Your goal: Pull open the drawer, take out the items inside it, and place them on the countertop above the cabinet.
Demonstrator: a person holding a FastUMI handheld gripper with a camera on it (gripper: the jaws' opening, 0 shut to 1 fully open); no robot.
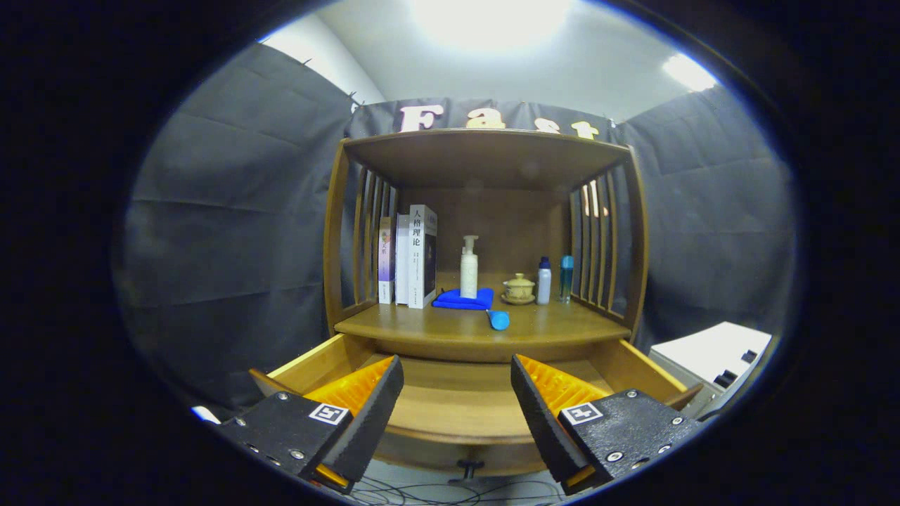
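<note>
Hovering wide open and empty, the gripper (457,393) faces the pulled-out wooden drawer (457,404), whose visible floor looks bare. Left to right on the countertop (422,327) beyond: books (411,256), blue cloth (464,300), blue bulb (498,320), lidded cup (519,288). Unloading seems finished; next, probably check the drawer's near end.

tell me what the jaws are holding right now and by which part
Nothing is held. The gripper hangs open above the pulled-out drawer, jaws wide apart with bare drawer floor between them.

The tool (457,393) hangs level, fingers spread wide, apparently gripping nothing.
</note>
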